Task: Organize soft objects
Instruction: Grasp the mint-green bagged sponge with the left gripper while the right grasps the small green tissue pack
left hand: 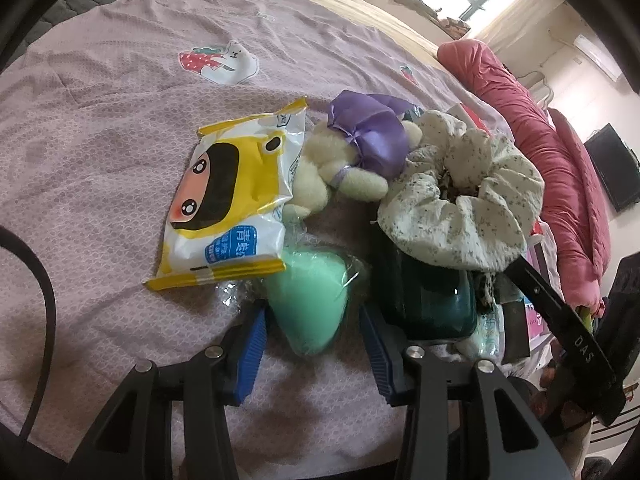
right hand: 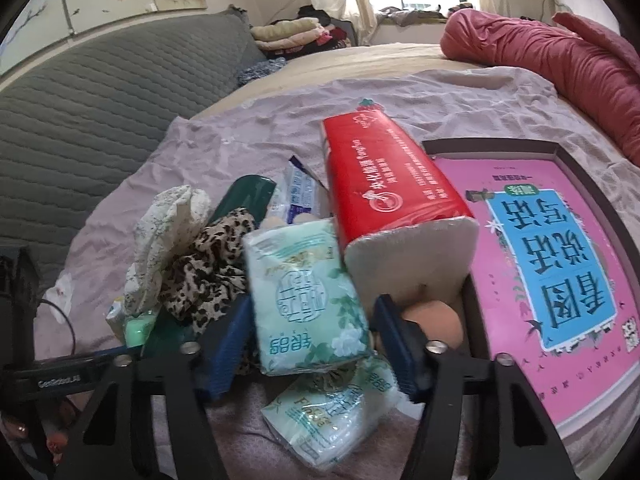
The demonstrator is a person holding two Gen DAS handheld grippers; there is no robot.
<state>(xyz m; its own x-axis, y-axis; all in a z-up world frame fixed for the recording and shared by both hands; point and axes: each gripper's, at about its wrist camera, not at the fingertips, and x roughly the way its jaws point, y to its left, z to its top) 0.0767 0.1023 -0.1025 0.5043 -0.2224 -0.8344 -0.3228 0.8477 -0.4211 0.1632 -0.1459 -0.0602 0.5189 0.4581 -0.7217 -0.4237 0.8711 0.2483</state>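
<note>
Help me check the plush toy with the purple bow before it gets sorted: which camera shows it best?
The left wrist view. The cream plush toy lies in plain sight between the yellow wipes pack and the floral scrunchie, its purple bow on top. In the right wrist view I cannot find it; the pile of scrunchies and tissue packs seems to hide it.

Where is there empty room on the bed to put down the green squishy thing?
The pink sheet lies bare left of the yellow wipes pack and beyond it, toward the strawberry print. It is crowded to the right: the plush toy, floral scrunchie and dark green box sit packed together. The green sponge lies between the left gripper's open fingers.
</note>
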